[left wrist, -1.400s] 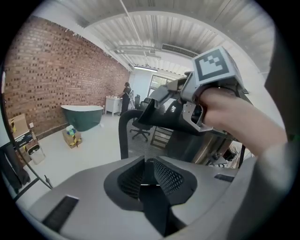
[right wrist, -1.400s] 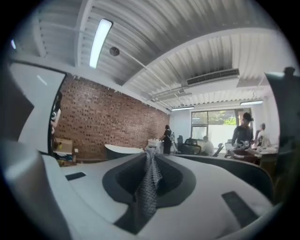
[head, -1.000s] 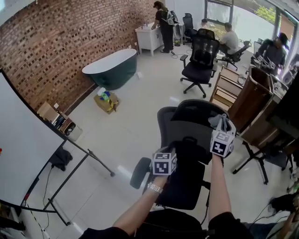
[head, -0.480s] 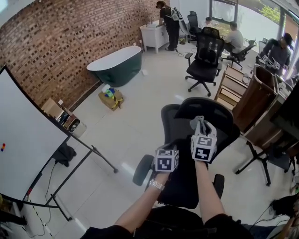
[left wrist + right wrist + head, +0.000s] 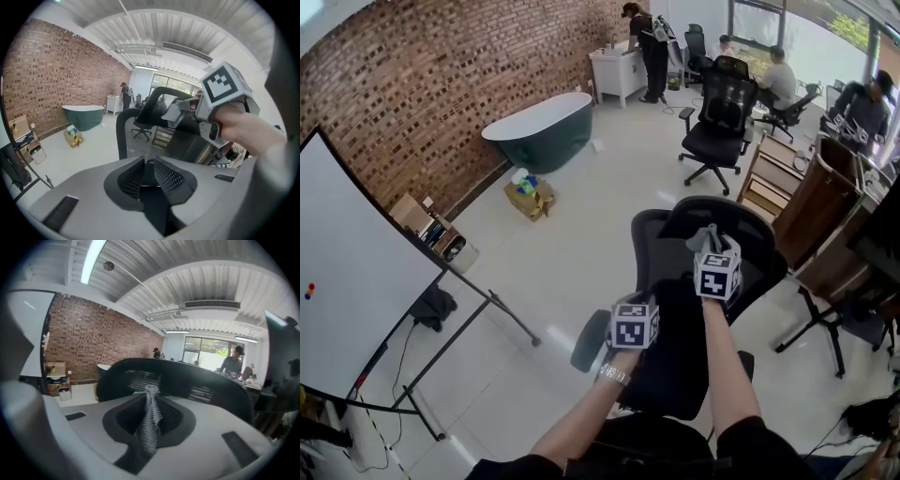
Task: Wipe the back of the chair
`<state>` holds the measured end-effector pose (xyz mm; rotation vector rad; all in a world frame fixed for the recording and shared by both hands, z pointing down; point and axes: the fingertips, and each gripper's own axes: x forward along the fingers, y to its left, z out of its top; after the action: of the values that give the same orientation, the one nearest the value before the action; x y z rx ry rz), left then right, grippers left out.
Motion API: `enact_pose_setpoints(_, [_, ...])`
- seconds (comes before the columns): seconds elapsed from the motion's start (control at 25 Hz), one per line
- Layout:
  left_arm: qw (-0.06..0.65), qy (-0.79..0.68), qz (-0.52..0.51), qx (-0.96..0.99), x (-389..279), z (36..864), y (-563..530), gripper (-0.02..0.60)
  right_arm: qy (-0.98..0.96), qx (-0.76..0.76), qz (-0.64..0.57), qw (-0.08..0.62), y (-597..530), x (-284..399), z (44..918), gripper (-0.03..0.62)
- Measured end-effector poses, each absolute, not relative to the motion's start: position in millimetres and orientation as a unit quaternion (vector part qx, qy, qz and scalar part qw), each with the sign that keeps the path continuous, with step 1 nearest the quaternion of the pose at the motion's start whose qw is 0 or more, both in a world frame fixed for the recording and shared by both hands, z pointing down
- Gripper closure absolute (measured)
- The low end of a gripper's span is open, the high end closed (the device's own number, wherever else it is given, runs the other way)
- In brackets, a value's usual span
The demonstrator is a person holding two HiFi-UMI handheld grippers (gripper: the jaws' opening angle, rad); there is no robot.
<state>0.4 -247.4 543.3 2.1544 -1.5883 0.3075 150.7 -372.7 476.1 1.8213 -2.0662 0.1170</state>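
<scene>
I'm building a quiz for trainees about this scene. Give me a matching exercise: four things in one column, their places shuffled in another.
Things:
1. grey cloth
2. bathtub
3. whiteboard
4. cardboard box

Places:
A. on the floor, holding colourful items
B. alongside the brick wall
C. pinched in the right gripper
D. on a stand, at the left of the head view

Pairs: 1-C, 2-B, 3-D, 4-A

The right gripper [image 5: 711, 246], clamped on the cloth [image 5: 702, 238], has slid leftward along the chair back [image 5: 649, 246].
</scene>
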Motion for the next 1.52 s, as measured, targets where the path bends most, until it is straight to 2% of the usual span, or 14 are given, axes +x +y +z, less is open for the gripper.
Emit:
enact_pose_setpoints(0.2, [0.229, -0.555, 0.105, 0.792, 23.3, 544.5, -253.4, 0.515, -0.656, 0.728, 0.059, 0.190, -328.6, 272.6, 484.2, 0.534])
enact_pose_setpoints(0.36, [0.225, -0.543, 0.102, 0.802, 41.0, 541.0, -257.5, 0.514, -0.623, 0.762, 0.060, 0.165, -297.7, 312.1, 480.6, 0.534])
enact_pose_setpoints(0.48, [0.221, -0.542, 0.100, 0.805, 45.5, 540.5, -255.6, 0.514, -0.645, 0.747, 0.042, 0.157, -298.3, 275.1, 481.4, 0.534])
enact_pose_setpoints(0.76, [0.219, -0.562, 0.117, 0.789, 18.3, 542.9, -241.7, 0.515, -0.787, 0.593, 0.040, 0.167, -345.0, 84.2, 501.8, 0.533])
enact_pose_setpoints(0.88, [0.219, -0.580, 0.118, 0.776, -2.7, 543.7, -239.0, 0.515, -0.804, 0.564, 0.039, 0.183, -365.4, 52.2, 502.9, 0.533])
enact_pose_setpoints(0.96, [0.220, -0.588, 0.115, 0.770, -11.4, 543.4, -237.5, 0.514, -0.789, 0.581, 0.048, 0.192, -374.5, 71.4, 510.3, 0.533])
enact_pose_setpoints(1.16, [0.223, -0.584, 0.113, 0.772, -8.6, 544.8, -242.6, 0.515, -0.727, 0.659, 0.057, 0.184, -368.3, 173.5, 500.7, 0.533])
enact_pose_setpoints(1.32, [0.224, -0.553, 0.117, 0.794, 28.8, 549.4, -249.2, 0.515, -0.682, 0.707, 0.055, 0.178, -337.8, 252.7, 494.5, 0.533])
enact_pose_setpoints(1.52, [0.222, -0.505, 0.123, 0.825, 86.2, 550.1, -246.9, 0.514, -0.639, 0.747, 0.050, 0.176, -290.5, 319.8, 486.6, 0.534])
